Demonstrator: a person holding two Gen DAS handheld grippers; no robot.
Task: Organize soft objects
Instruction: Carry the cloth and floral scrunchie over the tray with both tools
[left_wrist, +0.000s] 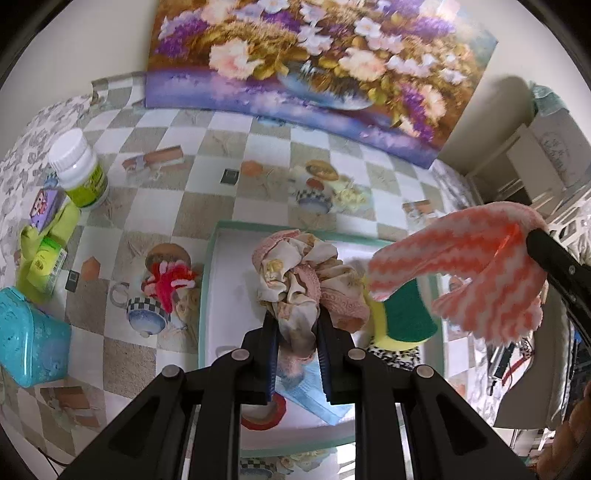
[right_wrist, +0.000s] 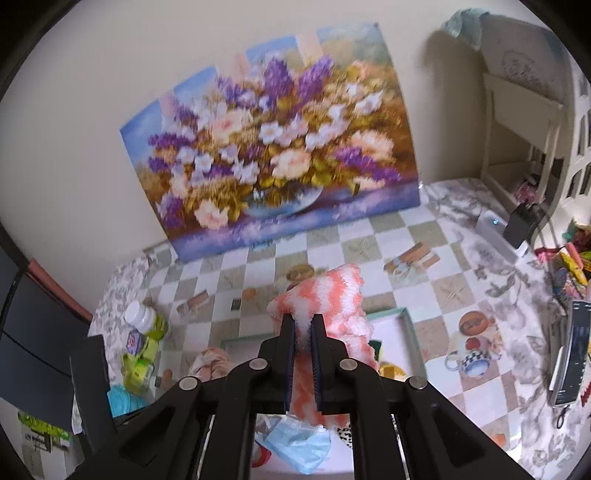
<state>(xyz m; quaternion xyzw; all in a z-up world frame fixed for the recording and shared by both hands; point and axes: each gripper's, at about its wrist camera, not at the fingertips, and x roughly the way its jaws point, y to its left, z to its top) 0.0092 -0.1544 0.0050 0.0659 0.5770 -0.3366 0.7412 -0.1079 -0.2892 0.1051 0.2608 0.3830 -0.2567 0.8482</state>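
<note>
Checkered tablecloth (left_wrist: 229, 206) carrying a teal-rimmed tray (left_wrist: 207, 288). Left gripper (left_wrist: 295, 332) is clamping a floral scrunchie (left_wrist: 295, 273) above it; right gripper (right_wrist: 303, 343) is pinching the striped orange cloth (right_wrist: 325, 295) overhead. Mid-placement, likely; next: lowering both, releasing inside.

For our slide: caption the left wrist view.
Left gripper lifts floral scrunchie over tray; right gripper holds striped cloth.

The checkered tabletop (left_wrist: 207, 206) carries a teal-rimmed white tray (left_wrist: 208, 295) near its middle, a red yarn pompom (left_wrist: 168, 282) just beside the tray, a white-capped bottle (left_wrist: 79, 171) and a turquoise box (left_wrist: 31, 339) toward the left edge
</note>
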